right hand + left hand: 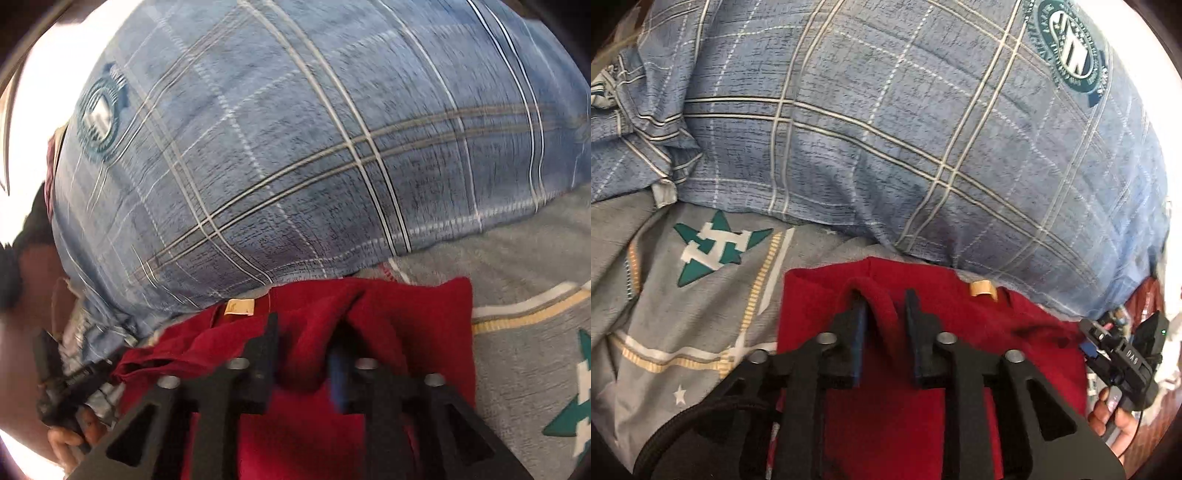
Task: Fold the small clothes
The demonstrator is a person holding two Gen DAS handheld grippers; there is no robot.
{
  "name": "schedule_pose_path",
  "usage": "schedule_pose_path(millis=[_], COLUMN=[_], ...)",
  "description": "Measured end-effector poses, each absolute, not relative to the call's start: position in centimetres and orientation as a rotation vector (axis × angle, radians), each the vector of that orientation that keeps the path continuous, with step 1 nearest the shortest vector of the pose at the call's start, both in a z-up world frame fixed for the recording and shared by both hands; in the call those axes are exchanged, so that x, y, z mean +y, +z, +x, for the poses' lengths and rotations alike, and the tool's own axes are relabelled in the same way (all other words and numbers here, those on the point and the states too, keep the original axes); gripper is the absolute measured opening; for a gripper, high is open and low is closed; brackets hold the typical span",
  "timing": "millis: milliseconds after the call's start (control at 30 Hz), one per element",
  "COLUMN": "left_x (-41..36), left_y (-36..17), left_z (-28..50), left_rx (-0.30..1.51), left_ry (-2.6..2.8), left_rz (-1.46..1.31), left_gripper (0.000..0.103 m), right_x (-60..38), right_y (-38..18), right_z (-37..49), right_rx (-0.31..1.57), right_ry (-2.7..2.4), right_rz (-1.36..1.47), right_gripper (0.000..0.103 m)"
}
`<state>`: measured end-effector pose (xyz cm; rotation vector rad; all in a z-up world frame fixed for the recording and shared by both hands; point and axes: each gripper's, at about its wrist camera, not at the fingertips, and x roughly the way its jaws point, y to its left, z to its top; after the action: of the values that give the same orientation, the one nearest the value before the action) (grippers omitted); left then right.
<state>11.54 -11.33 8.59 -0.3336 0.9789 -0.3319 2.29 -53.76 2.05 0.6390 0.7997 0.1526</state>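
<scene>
A small red garment [923, 325] lies on the grey bedsheet, with a tan label [983, 288] at its far edge. My left gripper [884, 299] is closed on a raised fold of the red cloth near its far left corner. In the right wrist view the red garment [332, 317] is bunched between my right gripper's [306, 325] fingers, which pinch a fold near its far right side. The tan label [240, 307] shows left of that gripper. The other gripper shows at the right edge of the left wrist view [1123, 354].
A large blue plaid pillow [905, 129] lies just beyond the garment and also fills the right wrist view [277, 147]. The grey bedsheet [683, 295] with a green star print spreads to the left.
</scene>
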Motion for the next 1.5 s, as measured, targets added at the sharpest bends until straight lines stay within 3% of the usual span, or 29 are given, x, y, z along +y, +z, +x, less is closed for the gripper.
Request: schedule_pose_path(millis=[33, 100, 133, 300, 400, 700, 867, 1267, 1500], left_x=[-11.2, -10.9, -10.6, -10.8, -12.3, -13.6, -12.8, -7.3, -5.0], left_y=[8.9, 9.9, 10.4, 11.4, 10.2, 5.2, 3.8, 8.7, 8.1], left_z=[11.4, 11.1, 10.8, 10.4, 10.7, 12.6, 13.1, 5.8, 0.4], left_rx=[0.969, 0.933, 0.912, 0.894, 0.929, 1.003, 1.024, 0.949, 0.961], left_ry=[-0.362, -0.382, -0.378, -0.353, -0.302, -0.148, -0.150, -0.094, -0.038], left_rz=[-0.343, -0.342, -0.348, -0.330, -0.257, -0.068, -0.102, -0.124, -0.140], left_gripper=[0.037, 0.073, 0.075, 0.075, 0.075, 0.076, 0.077, 0.077, 0.077], right_x=[-54.4, -55.7, -56.4, -55.9, -52.2, -47.1, -51.3, -52.0, -52.0], right_y=[2.3, 3.1, 3.7, 6.1, 6.6, 1.9, -0.2, 4.7, 1.3], right_z=[1.9, 0.6, -0.1, -2.2, -1.2, 6.4, 8.2, 2.4, 6.1], right_rx=[0.782, 0.726, 0.705, 0.683, 0.771, 0.976, 0.977, 0.887, 0.959], right_ry=[0.145, 0.117, 0.106, 0.142, 0.144, 0.034, -0.082, -0.048, -0.211], right_rz=[0.673, 0.722, 0.734, 0.641, 0.445, 0.115, 0.237, 0.201, 0.117], right_gripper=[0.052, 0.054, 0.054, 0.053, 0.048, 0.042, 0.039, 0.042, 0.041])
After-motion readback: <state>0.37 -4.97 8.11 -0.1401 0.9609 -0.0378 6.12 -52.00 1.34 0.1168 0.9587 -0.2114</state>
